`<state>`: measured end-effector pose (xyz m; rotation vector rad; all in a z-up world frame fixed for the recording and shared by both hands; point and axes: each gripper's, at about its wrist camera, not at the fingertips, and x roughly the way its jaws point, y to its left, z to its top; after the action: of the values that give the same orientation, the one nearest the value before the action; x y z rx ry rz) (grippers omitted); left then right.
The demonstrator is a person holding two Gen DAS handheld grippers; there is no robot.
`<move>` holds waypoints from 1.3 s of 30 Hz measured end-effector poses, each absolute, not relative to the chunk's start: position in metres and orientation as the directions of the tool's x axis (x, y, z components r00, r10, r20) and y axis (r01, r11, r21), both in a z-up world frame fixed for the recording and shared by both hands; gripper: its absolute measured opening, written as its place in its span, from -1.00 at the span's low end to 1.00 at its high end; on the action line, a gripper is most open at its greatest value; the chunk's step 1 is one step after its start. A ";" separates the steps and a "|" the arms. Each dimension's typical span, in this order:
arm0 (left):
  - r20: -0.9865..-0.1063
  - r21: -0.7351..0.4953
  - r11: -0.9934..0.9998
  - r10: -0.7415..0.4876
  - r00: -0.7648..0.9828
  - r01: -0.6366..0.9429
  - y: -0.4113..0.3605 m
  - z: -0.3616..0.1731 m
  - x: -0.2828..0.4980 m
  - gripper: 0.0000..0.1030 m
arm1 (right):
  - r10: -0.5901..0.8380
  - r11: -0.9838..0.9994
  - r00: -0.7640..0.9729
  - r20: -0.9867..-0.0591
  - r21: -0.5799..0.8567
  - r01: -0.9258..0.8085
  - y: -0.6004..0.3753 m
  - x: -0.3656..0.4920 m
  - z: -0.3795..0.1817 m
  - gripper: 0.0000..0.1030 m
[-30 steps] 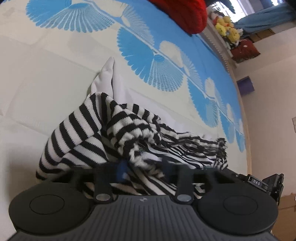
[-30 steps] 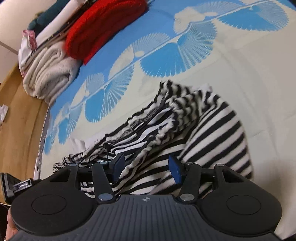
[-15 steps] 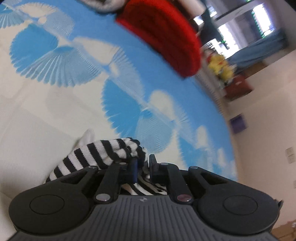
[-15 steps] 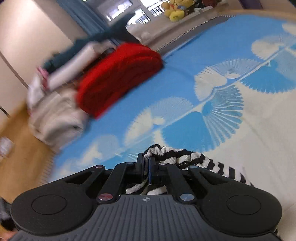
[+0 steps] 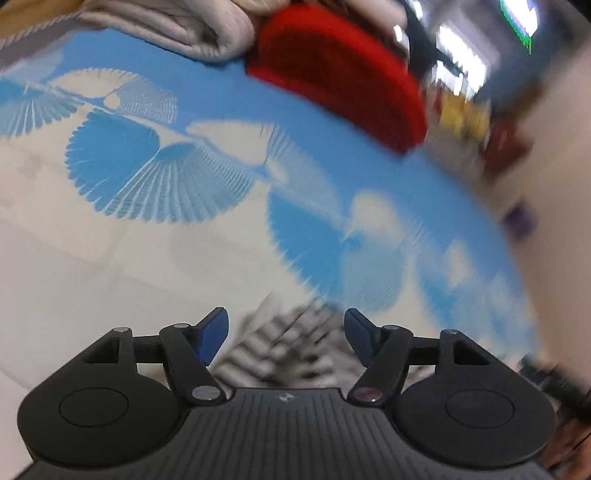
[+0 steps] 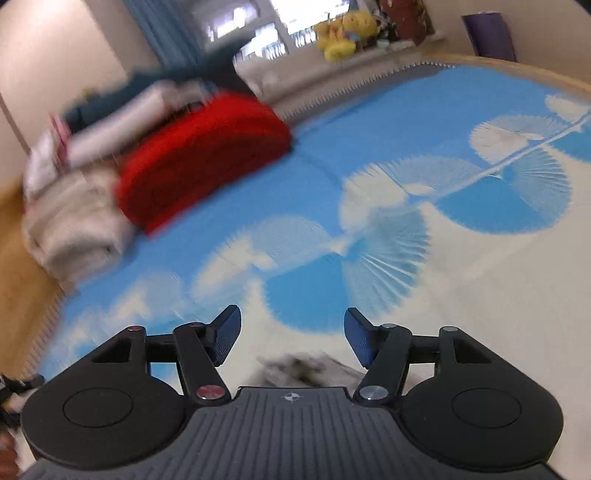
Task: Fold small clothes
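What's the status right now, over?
Left gripper open, right gripper open. Striped garment blurred below both, not gripped. Red folded pile far off; nothing blocking.

You're over a bed cover [image 6: 461,280] printed with blue and cream fans, wood floor [image 6: 22,280] on one side, beige wall [image 6: 55,48] behind, bright window [image 6: 266,22] with blue curtain [image 6: 166,33] (all motion-blurred).
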<state>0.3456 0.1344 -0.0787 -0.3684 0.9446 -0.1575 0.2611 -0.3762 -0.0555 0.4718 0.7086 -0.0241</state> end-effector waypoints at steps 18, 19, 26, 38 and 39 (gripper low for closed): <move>-0.780 -0.007 0.998 -0.049 0.624 0.069 0.075 -0.119 0.379 -0.94 | -0.051 0.982 0.753 -0.656 0.104 0.157 -0.331 0.299 -0.075 -0.92; -0.808 0.002 0.998 -0.039 0.588 0.068 0.074 -0.130 0.381 -0.93 | -0.068 0.986 0.724 -0.687 0.062 0.152 -0.324 0.306 -0.085 -0.92; -0.856 -0.009 0.999 -0.027 0.517 0.037 0.083 -0.136 0.380 -0.16 | -0.155 0.985 0.555 -0.817 -0.081 0.155 -0.311 0.323 -0.126 -0.38; -0.847 -0.323 0.937 -0.223 0.483 -0.134 0.166 -0.042 0.275 0.05 | 0.031 0.903 0.560 -0.828 0.264 0.340 -0.372 0.211 -0.049 -0.02; -0.853 -0.316 0.939 -0.217 0.475 -0.139 0.169 -0.048 0.265 0.05 | 0.046 0.888 0.542 -0.839 0.283 0.363 -0.375 0.198 -0.053 -0.02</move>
<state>0.2655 0.1688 -0.0483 -0.3669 1.0816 -0.0491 0.1983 -0.3750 -0.0527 0.4587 0.9879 -0.1962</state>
